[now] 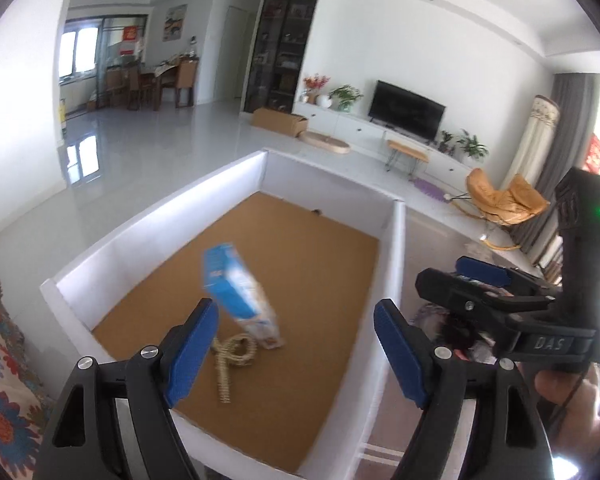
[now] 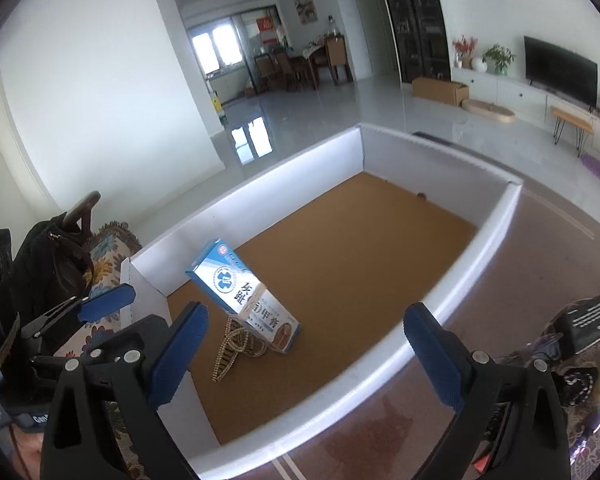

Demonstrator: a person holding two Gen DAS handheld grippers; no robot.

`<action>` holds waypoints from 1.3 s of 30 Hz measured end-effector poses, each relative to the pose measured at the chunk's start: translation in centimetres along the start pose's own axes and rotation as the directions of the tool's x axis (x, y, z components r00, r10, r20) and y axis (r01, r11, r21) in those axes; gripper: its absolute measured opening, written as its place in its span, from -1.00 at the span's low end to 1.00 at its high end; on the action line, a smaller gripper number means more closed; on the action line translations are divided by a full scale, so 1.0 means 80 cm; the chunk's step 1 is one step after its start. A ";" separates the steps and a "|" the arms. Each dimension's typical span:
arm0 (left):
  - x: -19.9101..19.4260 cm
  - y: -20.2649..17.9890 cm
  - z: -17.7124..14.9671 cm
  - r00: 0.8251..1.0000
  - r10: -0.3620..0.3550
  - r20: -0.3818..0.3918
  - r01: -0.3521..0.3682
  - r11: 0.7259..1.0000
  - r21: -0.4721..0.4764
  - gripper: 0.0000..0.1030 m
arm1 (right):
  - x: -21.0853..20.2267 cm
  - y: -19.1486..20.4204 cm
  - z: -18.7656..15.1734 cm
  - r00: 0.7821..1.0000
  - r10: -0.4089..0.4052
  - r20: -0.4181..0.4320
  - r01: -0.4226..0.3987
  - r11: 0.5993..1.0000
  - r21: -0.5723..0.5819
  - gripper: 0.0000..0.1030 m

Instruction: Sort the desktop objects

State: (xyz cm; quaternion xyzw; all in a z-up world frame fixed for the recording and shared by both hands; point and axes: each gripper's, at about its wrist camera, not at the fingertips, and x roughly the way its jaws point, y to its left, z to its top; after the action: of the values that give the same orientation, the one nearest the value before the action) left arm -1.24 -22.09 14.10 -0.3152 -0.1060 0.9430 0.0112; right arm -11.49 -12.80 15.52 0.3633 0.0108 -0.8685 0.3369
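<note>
One blue-and-white carton (image 2: 242, 300), tilted, blurred, leaning over beaded chain (image 2: 236, 346)

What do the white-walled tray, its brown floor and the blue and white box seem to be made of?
White-walled tray: looks like foam board or coated cardboard, matte, with thin straight walls and folded corners.
Brown floor: probably cork or fibreboard, matte and finely speckled.
Blue and white box: printed cardboard, slightly glossy, with sharp folded edges.
</note>
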 end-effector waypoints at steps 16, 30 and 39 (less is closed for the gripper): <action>0.130 -0.262 -0.178 0.930 -0.171 -0.325 0.258 0.933 0.249 1.00 | -0.194 -0.273 -0.294 0.816 -0.549 -0.181 0.575 0.802 0.161 1.00; 0.188 -0.259 -0.197 0.939 -0.017 -0.343 0.135 0.936 0.325 1.00 | -0.168 -0.277 -0.309 0.848 -0.482 -0.221 0.523 0.830 0.195 1.00; 0.217 -0.279 -0.175 0.935 -0.058 -0.350 0.201 0.900 0.388 1.00 | -0.166 -0.277 -0.311 0.837 -0.498 -0.226 0.540 0.817 0.203 1.00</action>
State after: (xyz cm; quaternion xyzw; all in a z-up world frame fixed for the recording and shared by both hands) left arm -7.80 3.93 -2.46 -0.4508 0.0803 0.8746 0.1592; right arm -2.36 18.59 0.70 0.4565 0.0237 -0.8887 0.0344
